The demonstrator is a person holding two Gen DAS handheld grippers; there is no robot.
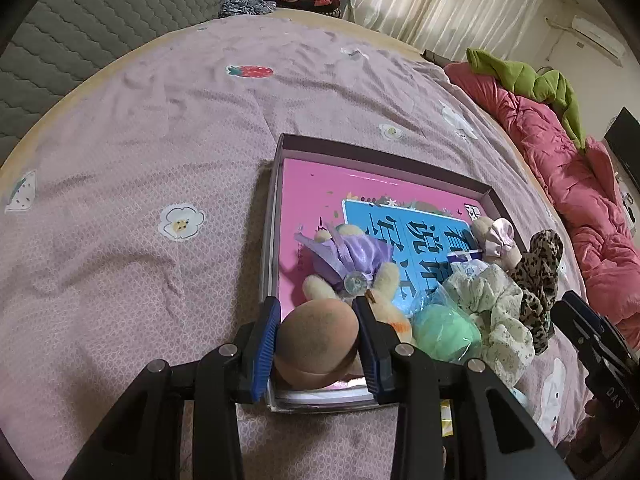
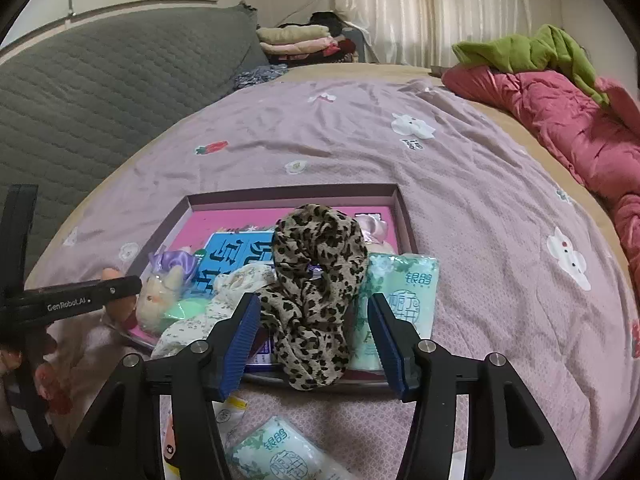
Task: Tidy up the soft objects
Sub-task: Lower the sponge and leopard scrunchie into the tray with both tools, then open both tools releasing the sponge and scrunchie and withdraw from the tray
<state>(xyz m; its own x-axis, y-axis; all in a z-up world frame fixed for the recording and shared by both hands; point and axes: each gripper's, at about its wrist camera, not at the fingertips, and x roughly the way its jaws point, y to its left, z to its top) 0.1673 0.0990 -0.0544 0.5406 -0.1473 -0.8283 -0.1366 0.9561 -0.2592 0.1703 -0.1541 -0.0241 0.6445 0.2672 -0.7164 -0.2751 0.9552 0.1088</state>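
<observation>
Your left tongs [image 1: 316,340] pinch a brown sponge [image 1: 316,336] between both pads, low over the near left corner of the box [image 1: 384,160]. Your right tongs [image 2: 312,340] stand spread, with the leopard scrunchie [image 2: 316,280] between the pads but touched by neither; it lies draped over the near edge of the box, apparently just set down.

Progress, judged from the layout: the box already collects most soft things. Ahead of the left tongs lies a plush bunny [image 1: 360,276] in a purple dress; to their right sit a green puff [image 1: 444,332], a floral scrunchie [image 1: 496,304] and, further on, a small pink-bowed plush [image 1: 496,240]. Just right of the right tongs a tissue pack [image 2: 400,300] leans on the box edge. A second tissue pack [image 2: 276,452] lies on the sheet beneath the right tongs, outside the box; it and the held sponge appear to be what remains.

Surface: a bed with a mauve sheet [image 1: 160,140] printed with flowers and strawberries, wrinkled and soft. Far right of both tongs lies a red quilt [image 2: 580,128] topped by a green garment [image 2: 532,48]. Beyond are a grey quilted cover [image 2: 100,92], folded clothes [image 2: 296,40] and pale curtains [image 2: 420,8].
</observation>
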